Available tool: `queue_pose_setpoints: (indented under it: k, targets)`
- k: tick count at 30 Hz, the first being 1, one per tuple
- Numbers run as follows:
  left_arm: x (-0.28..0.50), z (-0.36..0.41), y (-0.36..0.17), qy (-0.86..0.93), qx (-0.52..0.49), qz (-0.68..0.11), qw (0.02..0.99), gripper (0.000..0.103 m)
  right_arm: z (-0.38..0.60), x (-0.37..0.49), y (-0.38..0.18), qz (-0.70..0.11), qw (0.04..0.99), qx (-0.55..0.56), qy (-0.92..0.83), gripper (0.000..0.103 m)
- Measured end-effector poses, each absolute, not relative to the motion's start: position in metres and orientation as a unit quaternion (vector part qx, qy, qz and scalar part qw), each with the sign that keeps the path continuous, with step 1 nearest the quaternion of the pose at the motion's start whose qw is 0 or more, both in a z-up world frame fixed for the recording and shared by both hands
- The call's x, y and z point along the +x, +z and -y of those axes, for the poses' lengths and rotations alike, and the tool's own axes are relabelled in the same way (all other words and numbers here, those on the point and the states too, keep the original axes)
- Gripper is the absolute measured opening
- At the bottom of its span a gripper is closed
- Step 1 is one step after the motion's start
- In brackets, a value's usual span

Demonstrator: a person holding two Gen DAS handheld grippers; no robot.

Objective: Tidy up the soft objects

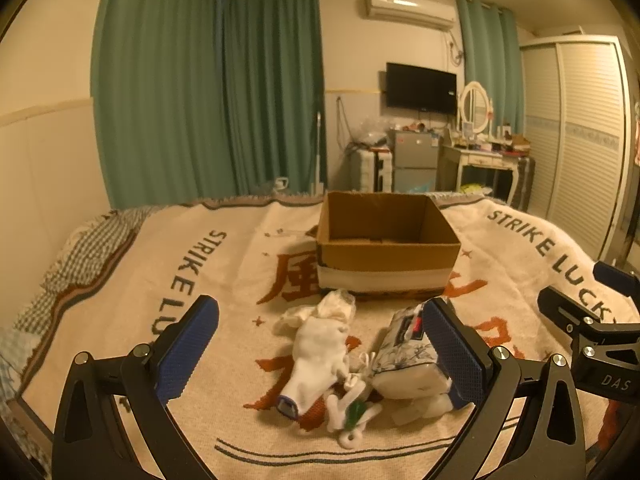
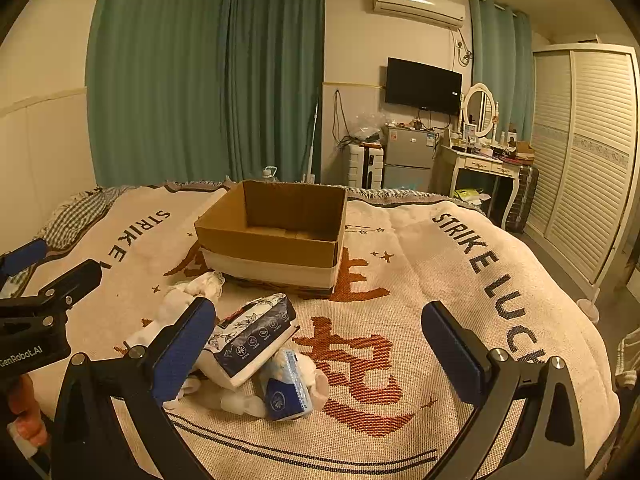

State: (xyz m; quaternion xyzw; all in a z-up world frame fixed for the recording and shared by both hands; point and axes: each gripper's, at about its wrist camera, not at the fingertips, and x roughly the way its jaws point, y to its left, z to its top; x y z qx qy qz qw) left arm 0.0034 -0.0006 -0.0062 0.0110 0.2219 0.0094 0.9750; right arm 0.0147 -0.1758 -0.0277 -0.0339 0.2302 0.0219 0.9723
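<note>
A woven cream blanket (image 1: 224, 264) with rust-red characters covers the bed. On it sits an open cardboard box (image 1: 386, 246) — square, banded white below. Just before the box lies a soft heap: a white sock (image 1: 318, 354), a floral tissue pack (image 2: 250, 338), a small blue-printed packet (image 2: 289, 386). The left gripper (image 1: 320, 354) and right gripper (image 2: 320, 350) both hover with ribbed blue fingers spread wide, holding nothing.

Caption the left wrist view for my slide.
Open left gripper hovers over white socks and tissue pack before an empty cardboard box.
</note>
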Motion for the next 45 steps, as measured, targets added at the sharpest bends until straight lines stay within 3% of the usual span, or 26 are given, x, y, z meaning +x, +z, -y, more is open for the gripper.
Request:
queue_pose_setpoints:
  k: [45]
  targets:
    - [-0.0049,0.0026,0.0019,0.002,0.016,-0.217,0.976,0.103,0.1685,0.0098,-0.0210,-0.225,0.973,-0.045,0.025,0.103]
